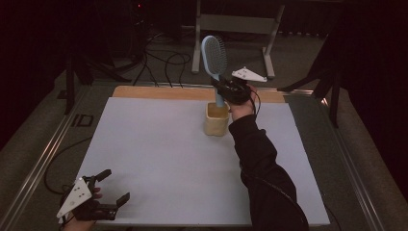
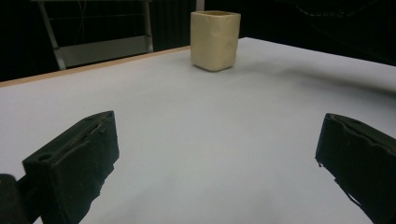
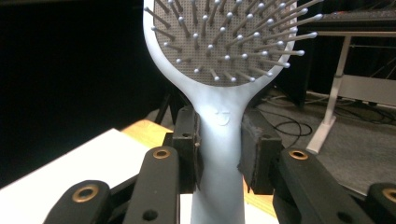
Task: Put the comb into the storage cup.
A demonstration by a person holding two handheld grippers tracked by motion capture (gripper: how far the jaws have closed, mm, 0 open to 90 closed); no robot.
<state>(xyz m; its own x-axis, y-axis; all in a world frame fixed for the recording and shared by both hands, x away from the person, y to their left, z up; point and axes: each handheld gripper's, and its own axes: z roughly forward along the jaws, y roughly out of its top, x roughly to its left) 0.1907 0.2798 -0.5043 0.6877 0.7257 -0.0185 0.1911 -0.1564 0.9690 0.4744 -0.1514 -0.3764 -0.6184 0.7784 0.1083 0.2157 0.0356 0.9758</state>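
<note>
Resting at the near left corner of the white table (image 1: 159,159), left gripper (image 1: 109,188) empty, jaws wide apart. Cream cup (image 1: 216,119) stands upright at far centre. Hairbrush (image 1: 214,60) rises from the cup, long axis near vertical, head up, tilted slightly left. Right gripper (image 1: 225,88) clamped on its handle just above the rim.

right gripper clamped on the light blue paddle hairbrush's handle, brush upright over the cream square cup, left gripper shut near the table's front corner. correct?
One error: the left gripper is open, its black jaws standing wide apart in the left gripper view. The rest holds: the right gripper clamps the light blue paddle hairbrush by its handle, upright over the cream square cup.
</note>
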